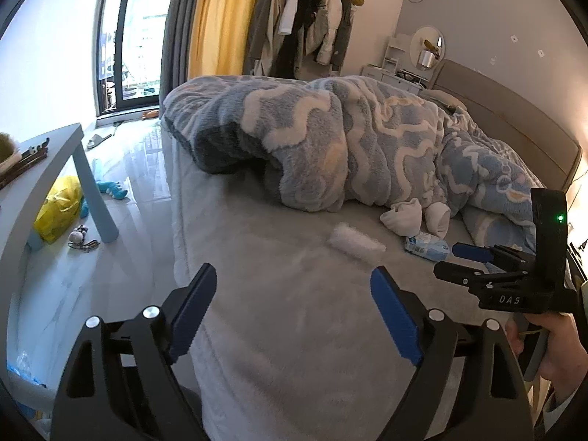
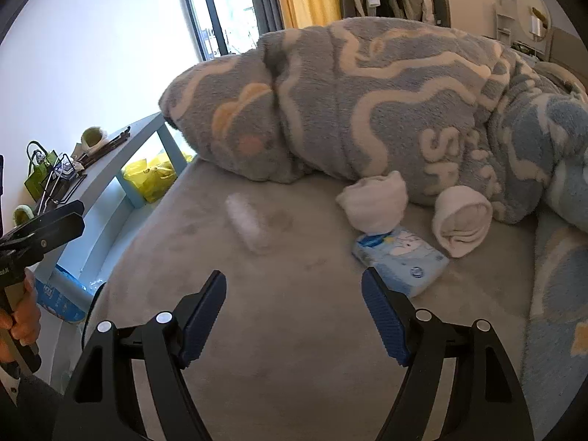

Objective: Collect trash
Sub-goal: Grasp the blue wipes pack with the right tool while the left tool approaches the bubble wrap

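A crumpled white tissue (image 1: 355, 244) lies on the grey bed sheet (image 1: 279, 330); it also shows in the right wrist view (image 2: 250, 225). A blue tissue packet (image 1: 426, 247) (image 2: 400, 261) lies to its right, next to two rolled white socks (image 1: 402, 217) (image 2: 375, 202). My left gripper (image 1: 294, 275) is open and empty, above the sheet short of the tissue. My right gripper (image 2: 294, 283) is open and empty, near the packet; it appears in the left wrist view (image 1: 455, 259).
A bunched blue-and-white fleece blanket (image 1: 330, 139) (image 2: 367, 110) covers the back of the bed. A light blue side table (image 1: 62, 169) (image 2: 110, 169) stands left of the bed, with a yellow bag (image 1: 58, 209) (image 2: 154, 180) beneath. Toys lie on the floor (image 1: 110, 189).
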Available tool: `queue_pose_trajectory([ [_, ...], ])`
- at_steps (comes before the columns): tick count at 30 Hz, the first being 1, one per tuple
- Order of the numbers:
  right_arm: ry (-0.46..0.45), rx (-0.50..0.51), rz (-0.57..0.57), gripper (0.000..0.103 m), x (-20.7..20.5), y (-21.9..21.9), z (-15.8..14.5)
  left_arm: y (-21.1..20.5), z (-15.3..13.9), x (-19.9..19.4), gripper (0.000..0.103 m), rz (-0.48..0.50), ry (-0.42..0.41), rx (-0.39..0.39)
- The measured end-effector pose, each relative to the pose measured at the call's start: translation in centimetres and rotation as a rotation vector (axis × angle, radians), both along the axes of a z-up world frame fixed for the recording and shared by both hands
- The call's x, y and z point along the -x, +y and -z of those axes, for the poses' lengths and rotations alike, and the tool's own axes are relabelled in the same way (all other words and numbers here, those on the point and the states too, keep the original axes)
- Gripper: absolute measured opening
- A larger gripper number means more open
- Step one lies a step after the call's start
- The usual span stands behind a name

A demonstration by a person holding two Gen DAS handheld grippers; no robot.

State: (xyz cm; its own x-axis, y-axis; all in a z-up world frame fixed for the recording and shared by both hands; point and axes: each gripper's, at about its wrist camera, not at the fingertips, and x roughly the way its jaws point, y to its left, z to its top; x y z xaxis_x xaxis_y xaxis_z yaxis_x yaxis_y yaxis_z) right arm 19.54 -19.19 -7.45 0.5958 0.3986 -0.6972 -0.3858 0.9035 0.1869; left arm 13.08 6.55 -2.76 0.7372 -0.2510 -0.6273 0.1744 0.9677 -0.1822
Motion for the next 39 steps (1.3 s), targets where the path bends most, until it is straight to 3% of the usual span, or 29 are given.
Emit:
queue_pose_trajectory([
  [20,0.06,-0.01,0.035,0.08,-4.2,-5.1,1.8,-5.2,3.1,-5.7,0.089,0.162,0.056,-0.041],
  [31,0.078,-0.018,-0.038,0.08,-7.1,-4.5,3.1,-7.4,4.9,-9.4,0.089,0.232,0.087,-0.057],
  [39,0.097,0.051,-0.037,0.08,-8.6,-4.1,4.2,-8.2,6.0,-11.4,0.089,0.278,0.109,-0.053],
])
